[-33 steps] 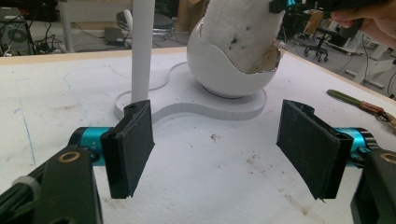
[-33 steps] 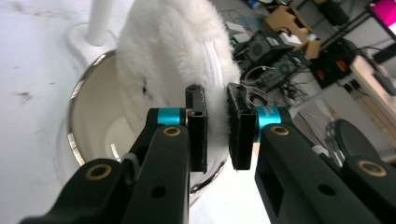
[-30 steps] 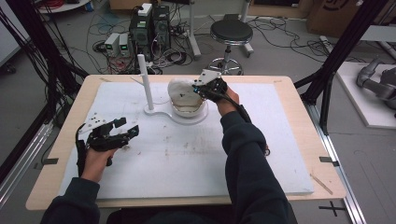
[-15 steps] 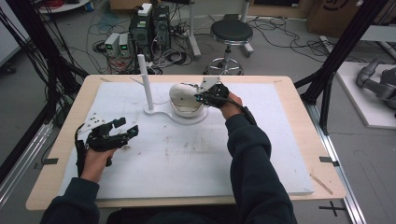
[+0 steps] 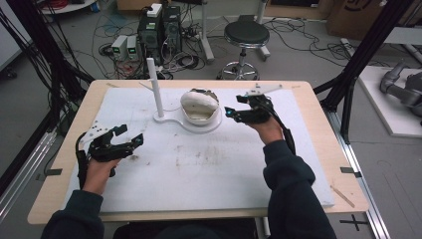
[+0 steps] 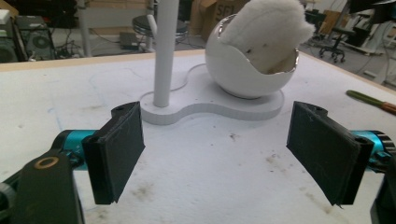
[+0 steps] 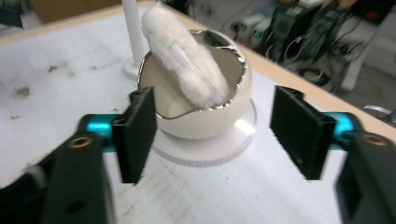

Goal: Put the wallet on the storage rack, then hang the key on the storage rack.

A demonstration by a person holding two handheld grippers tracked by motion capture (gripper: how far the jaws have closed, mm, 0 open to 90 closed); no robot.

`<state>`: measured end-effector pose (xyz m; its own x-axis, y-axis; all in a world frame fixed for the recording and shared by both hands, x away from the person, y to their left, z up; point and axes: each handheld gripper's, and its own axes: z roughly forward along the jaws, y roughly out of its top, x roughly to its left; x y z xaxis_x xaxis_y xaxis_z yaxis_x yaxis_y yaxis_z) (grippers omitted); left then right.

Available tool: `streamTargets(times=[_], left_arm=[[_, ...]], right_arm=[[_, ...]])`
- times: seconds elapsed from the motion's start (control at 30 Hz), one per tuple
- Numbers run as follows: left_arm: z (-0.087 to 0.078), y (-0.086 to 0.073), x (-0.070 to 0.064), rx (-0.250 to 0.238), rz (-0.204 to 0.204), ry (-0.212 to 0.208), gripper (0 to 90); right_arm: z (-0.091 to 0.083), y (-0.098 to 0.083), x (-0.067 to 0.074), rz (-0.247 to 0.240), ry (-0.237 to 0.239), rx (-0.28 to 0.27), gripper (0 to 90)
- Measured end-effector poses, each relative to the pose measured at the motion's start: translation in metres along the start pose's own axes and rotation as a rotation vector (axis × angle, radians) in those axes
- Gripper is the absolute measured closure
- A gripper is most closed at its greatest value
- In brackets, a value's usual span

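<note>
The white egg-shaped bowl [image 5: 200, 106] sits on a flat white base [image 5: 186, 121] near the far middle of the white mat [image 5: 209, 164] that covers the wooden table [image 5: 318, 114]. The right gripper [image 5: 233, 113] is just beside the bowl on its right, with its jaws pointing toward it and apart from it. The left gripper [image 5: 133, 143] rests well apart from the bowl, near the left edge of the mat, angled toward the base.

The bowl is glossy white with an irregular, cracked-shell rim edged in silver [image 7: 224, 46]. A fluffy white pad [image 7: 184, 58] lies tilted across the opening, one end projecting above the rim. In the left gripper view the same pad [image 6: 264, 32] fills the top of the bowl [image 6: 243, 74]. A slim white upright post [image 5: 155, 89] stands on the narrow end of the base, to the left of the bowl. The mat carries scattered dark smudges [image 5: 199, 154]. A thin green-and-brown stick [image 6: 371, 100] lies on the mat at the right edge of the left gripper view.

The right gripper [image 7: 217, 135] has its jaws spread wide, with the bowl visible beyond the gap; it grips nothing. The left gripper [image 6: 224, 158] also has its jaws spread wide over bare mat, with nothing between the pads and no contact with the base.
</note>
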<state>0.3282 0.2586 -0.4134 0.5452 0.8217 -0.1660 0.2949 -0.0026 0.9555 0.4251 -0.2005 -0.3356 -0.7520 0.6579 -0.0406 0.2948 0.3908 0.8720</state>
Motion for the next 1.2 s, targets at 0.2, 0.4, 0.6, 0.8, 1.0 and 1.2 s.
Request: streamTargets(times=[0.2,0.4,0.6,0.8,1.0,1.2], left_arm=[[-0.001,-0.001,0.005,0.010,0.003,0.019,18.6],[0.000,-0.001,0.004,0.015,0.004,0.018,18.6],[0.005,-0.001,0.000,0.029,0.007,0.009,18.6],[0.005,-0.001,-0.001,0.029,0.009,0.001,18.6],[0.006,-0.002,-0.001,0.027,0.006,-0.003,18.6],[0.006,-0.001,0.000,0.030,-0.008,0.017,18.7]], right_arm=[[-0.031,-0.037,0.002,0.061,-0.055,-0.002,23.1],[-0.046,-0.078,-0.002,0.133,-0.095,0.052,21.4],[-0.059,-0.094,-0.003,0.151,-0.134,0.060,21.4],[-0.068,-0.099,-0.008,0.167,-0.176,0.044,21.4],[-0.068,-0.104,-0.011,0.161,-0.208,0.079,21.4],[-0.068,-0.123,-0.021,0.147,-0.274,0.223,26.5]])
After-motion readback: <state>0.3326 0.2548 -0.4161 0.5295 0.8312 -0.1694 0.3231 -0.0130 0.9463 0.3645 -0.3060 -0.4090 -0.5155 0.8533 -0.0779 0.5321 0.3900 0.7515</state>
